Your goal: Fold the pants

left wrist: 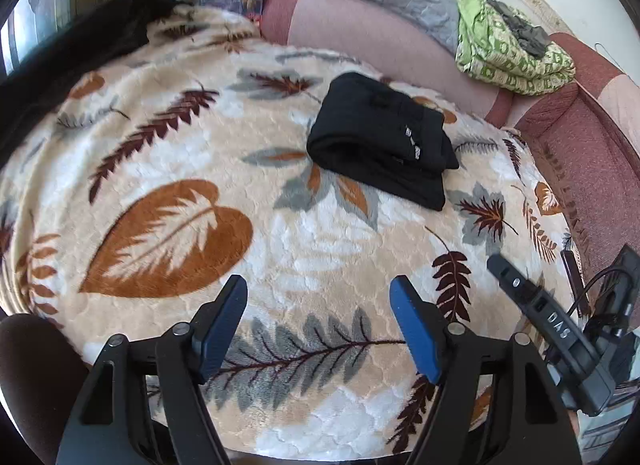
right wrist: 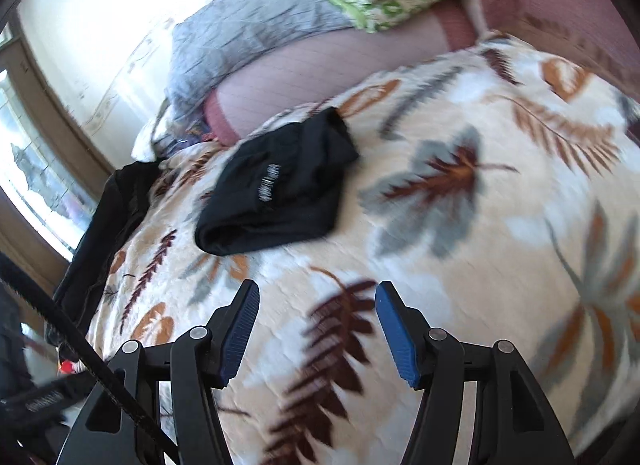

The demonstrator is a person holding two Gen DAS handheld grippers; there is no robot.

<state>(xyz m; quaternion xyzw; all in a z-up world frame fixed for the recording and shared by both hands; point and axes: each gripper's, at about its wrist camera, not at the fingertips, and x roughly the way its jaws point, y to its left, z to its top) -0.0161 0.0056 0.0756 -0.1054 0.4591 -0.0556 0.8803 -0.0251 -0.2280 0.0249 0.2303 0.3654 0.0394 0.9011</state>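
Matt black cloth pants (left wrist: 380,141) lie on a plush fleece blanket (left wrist: 280,257).

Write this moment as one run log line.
pants: folded, on leaf blanket | left gripper: open, empty | right gripper: open, empty

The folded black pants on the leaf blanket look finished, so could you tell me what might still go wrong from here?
1. The folded black pants lie on a soft leaf-print blanket; a tug on the blanket could loosen the fold.
2. One corner sticks out past the stack, so the layers may slip apart if lifted.
3. Both the left gripper and right gripper are open and empty over the blanket; closing low could snag the pile.
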